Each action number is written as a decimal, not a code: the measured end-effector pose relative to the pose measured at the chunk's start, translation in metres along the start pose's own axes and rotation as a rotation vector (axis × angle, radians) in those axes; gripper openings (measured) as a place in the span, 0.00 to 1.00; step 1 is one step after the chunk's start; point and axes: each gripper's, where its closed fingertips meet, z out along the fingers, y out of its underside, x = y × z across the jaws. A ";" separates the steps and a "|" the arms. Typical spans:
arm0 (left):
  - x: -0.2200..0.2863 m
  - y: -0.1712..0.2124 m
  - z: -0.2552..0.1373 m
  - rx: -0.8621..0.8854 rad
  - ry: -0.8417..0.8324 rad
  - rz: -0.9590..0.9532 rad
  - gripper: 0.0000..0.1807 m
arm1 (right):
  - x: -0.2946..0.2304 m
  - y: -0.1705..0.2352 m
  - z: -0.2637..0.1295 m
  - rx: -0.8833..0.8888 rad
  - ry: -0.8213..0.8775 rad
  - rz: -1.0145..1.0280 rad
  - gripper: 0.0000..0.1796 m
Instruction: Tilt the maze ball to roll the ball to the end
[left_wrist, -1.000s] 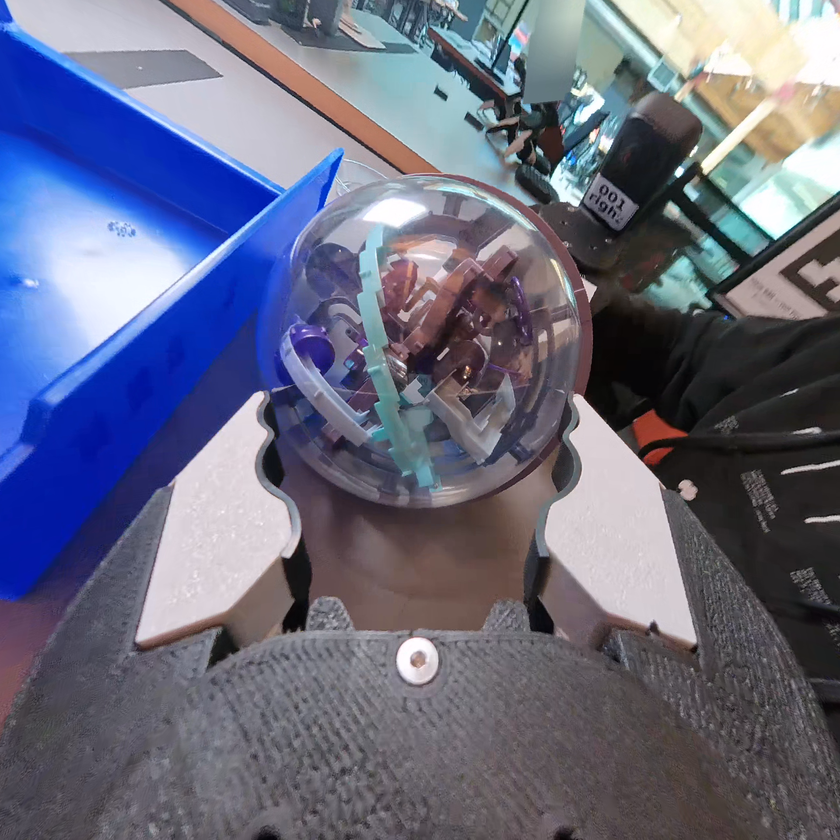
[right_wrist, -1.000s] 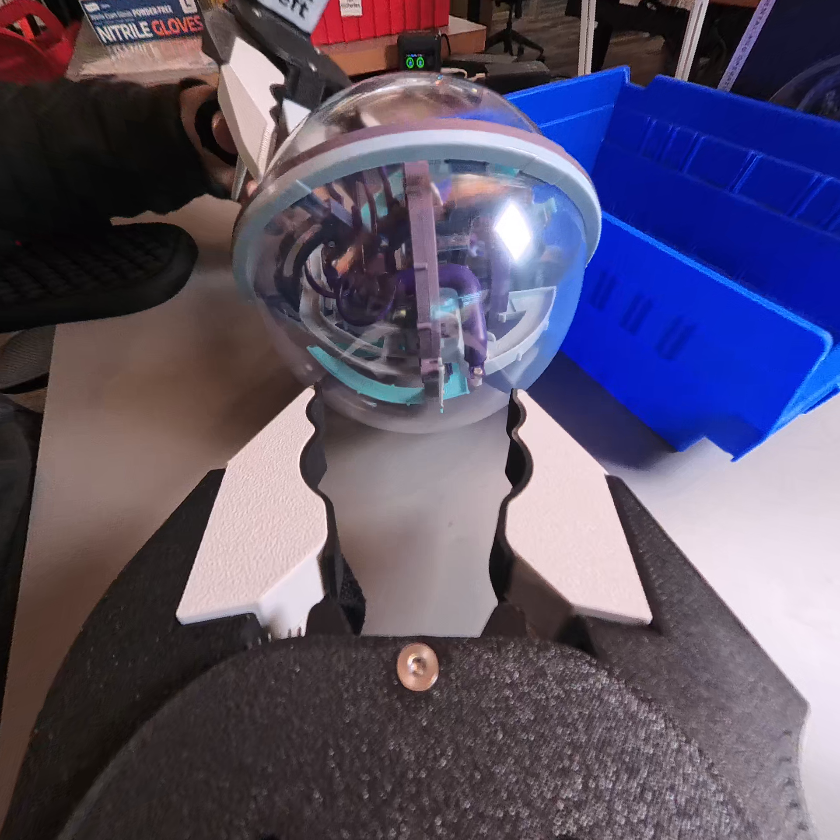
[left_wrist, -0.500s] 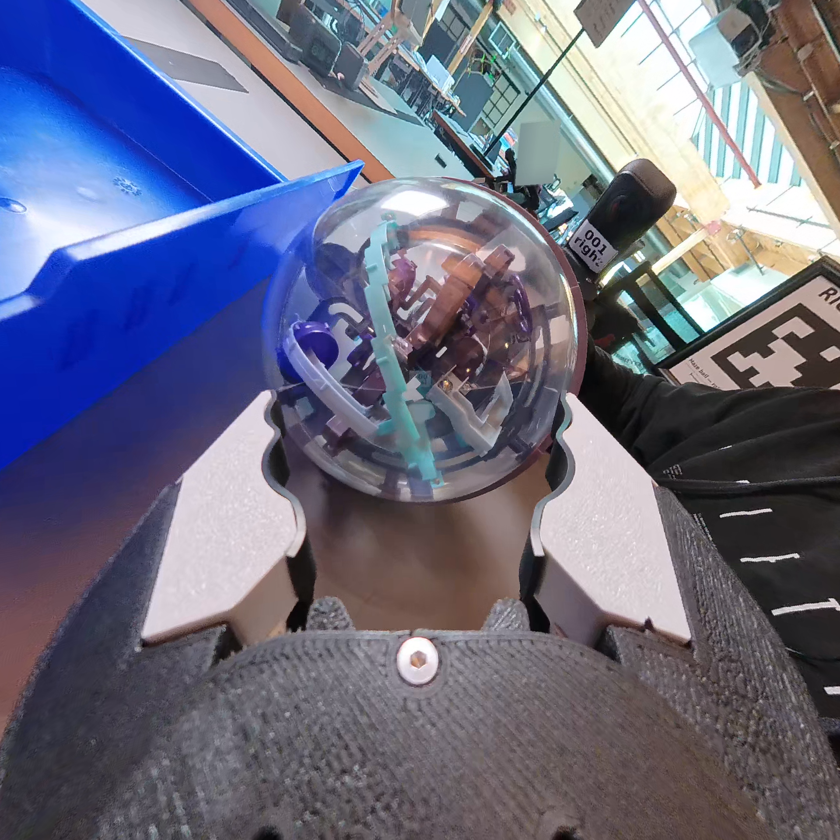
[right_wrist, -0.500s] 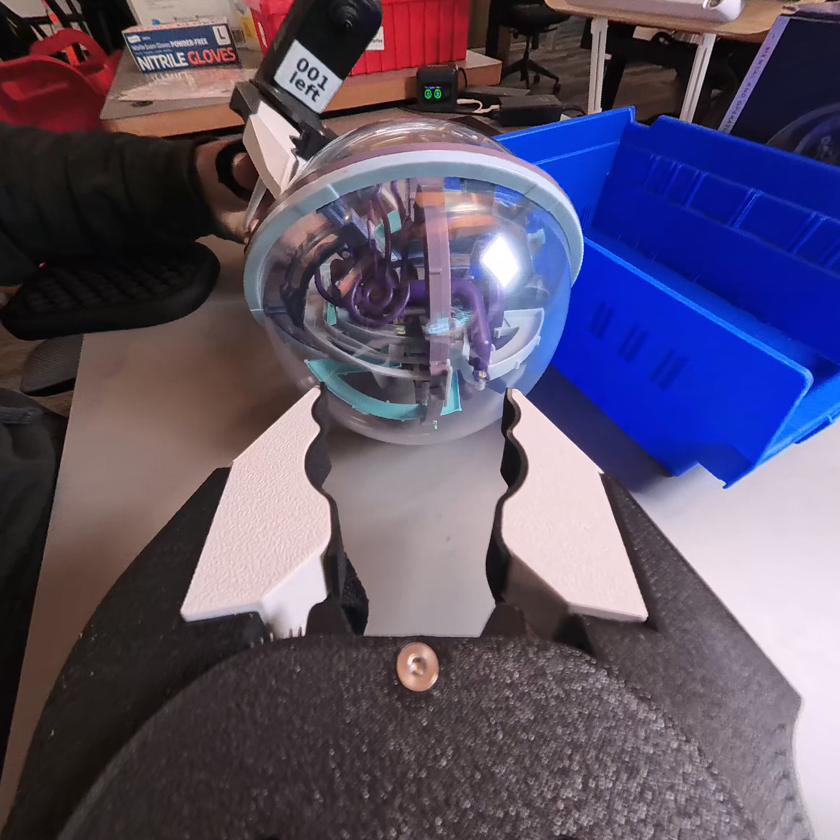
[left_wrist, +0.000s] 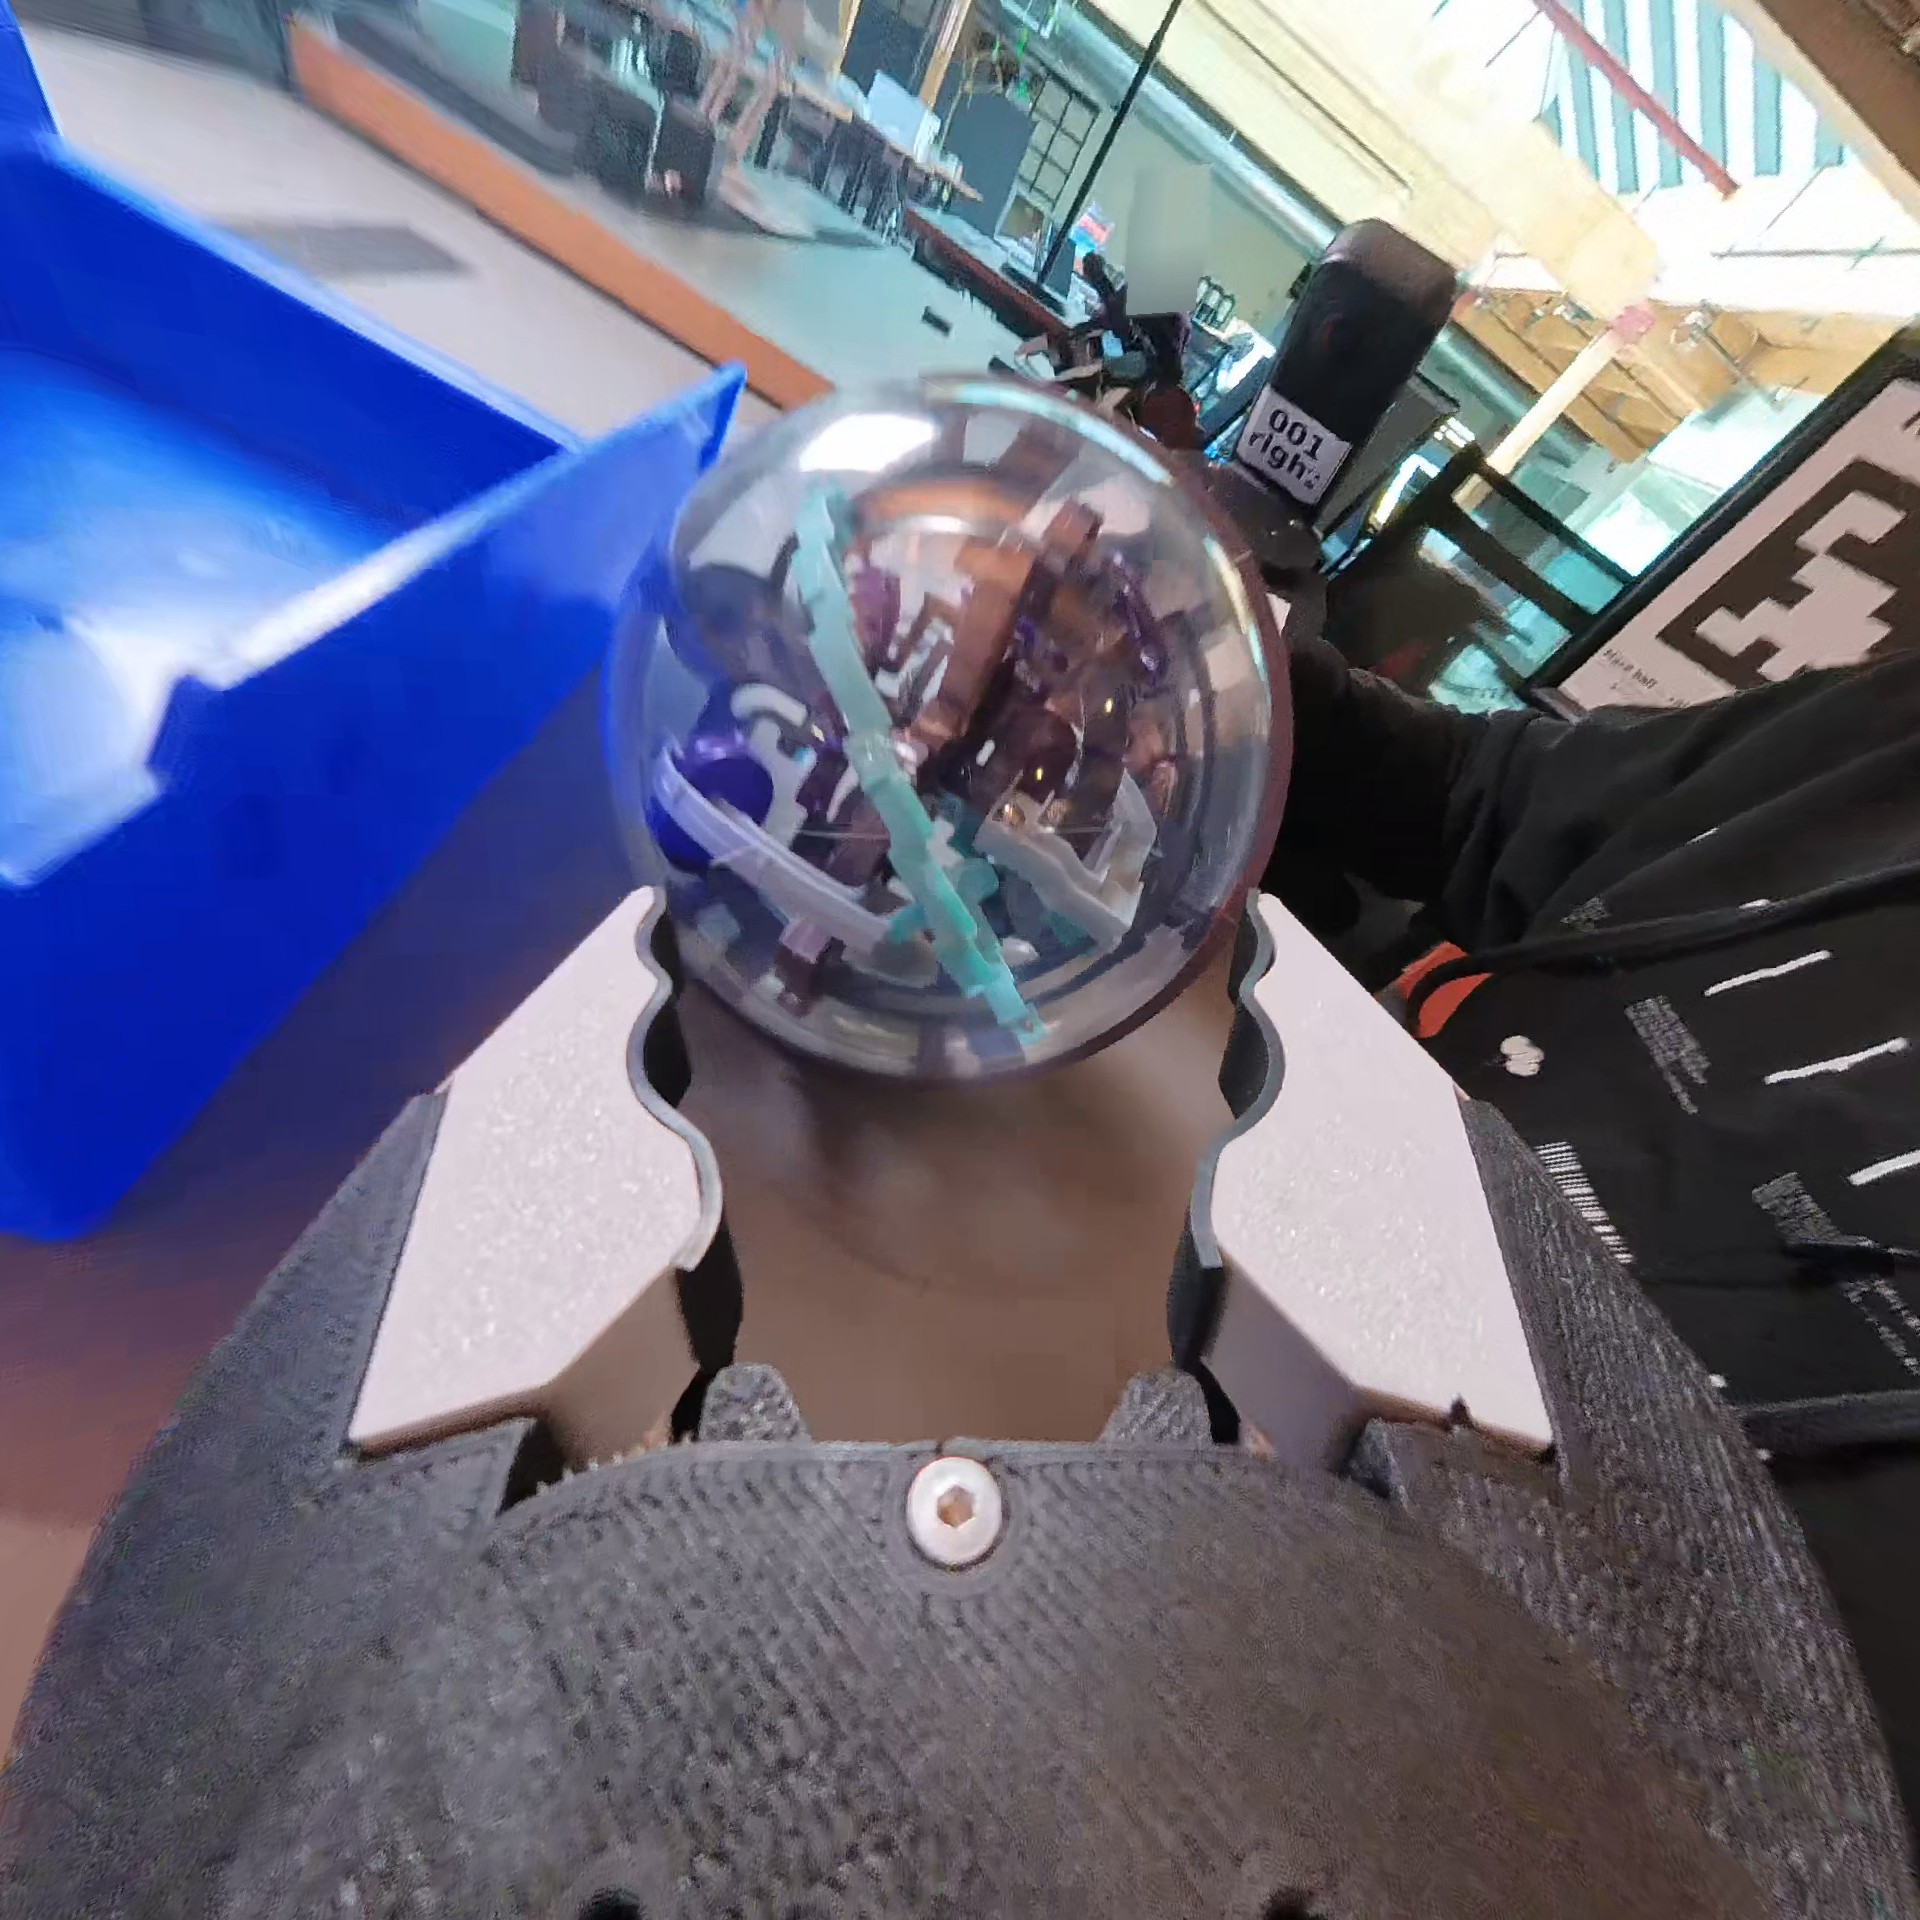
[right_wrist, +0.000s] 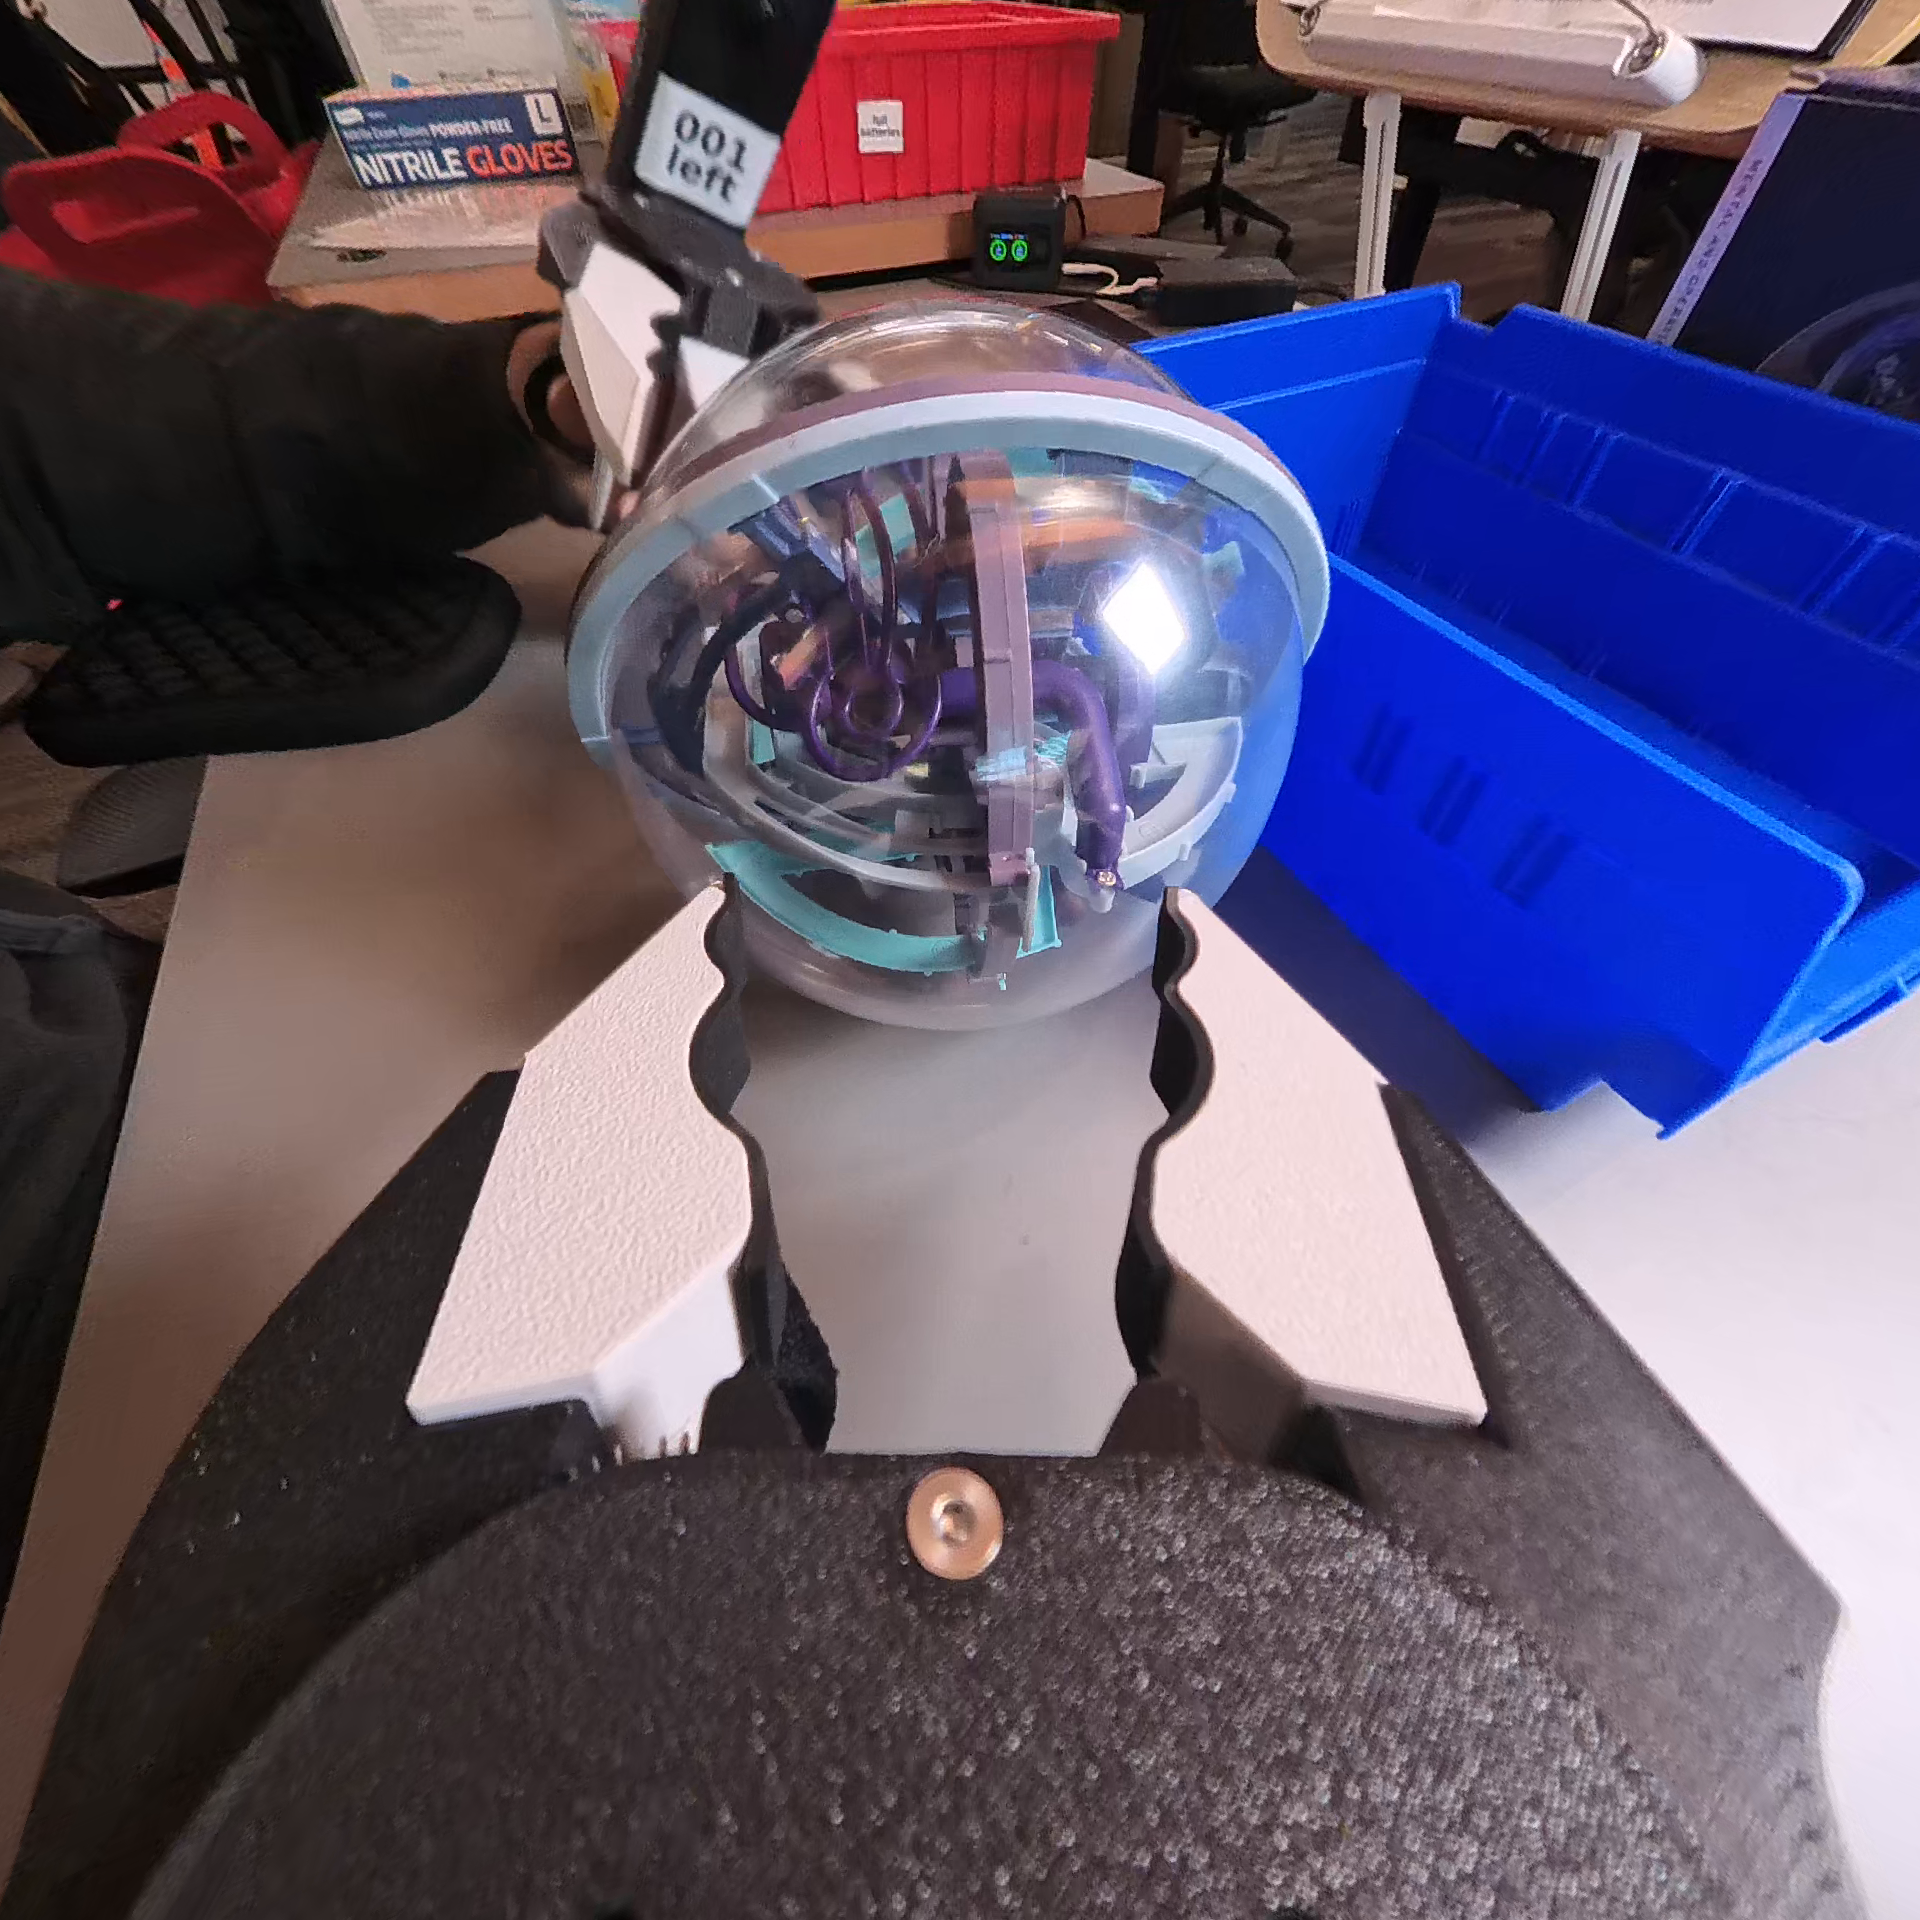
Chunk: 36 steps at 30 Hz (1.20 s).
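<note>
A blue plastic bin (right_wrist: 1621, 727) sits on the pale grey table (right_wrist: 395, 935), just beside the maze ball (right_wrist: 945, 665) on its right in the right wrist view; in the left wrist view the same bin's wall (left_wrist: 343, 748) rises to the ball's left. Behind, a blue glove box (right_wrist: 447, 135) and a red crate (right_wrist: 935, 94) stand on a farther bench, and a black keyboard-like pad (right_wrist: 270, 665) lies at the table's left edge under a dark sleeve (right_wrist: 239, 436).

The left wrist view is smeared, so the bin and background are soft. The little ball inside the maze cannot be made out with certainty in either view. The left gripper's far body is cut off at the top of the right wrist view.

The maze ball is a clear sphere with a pale blue-grey equator ring, tilted, packed with teal, purple, white and brown tracks. It is held above the table between the two tools. The left gripper (left_wrist: 951, 940) has its white fingers (left_wrist: 551, 1174) spread wide and pressed against the sphere's lower sides. The right gripper (right_wrist: 951, 914) likewise clasps the sphere's underside between parted fingers (right_wrist: 613, 1195). The ball's far side touches each opposite gripper.
</note>
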 end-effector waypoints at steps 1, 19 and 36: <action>-0.001 -0.005 -0.002 -0.003 -0.013 0.059 0.60 | 0.000 0.000 0.001 -0.002 -0.002 -0.007 0.43; 0.007 0.008 0.012 -0.107 -0.101 0.564 0.72 | -0.016 -0.006 0.010 0.036 -0.003 -0.201 0.44; 0.003 0.004 0.006 -0.073 0.022 0.386 0.71 | -0.017 -0.009 0.014 0.029 -0.006 -0.165 0.41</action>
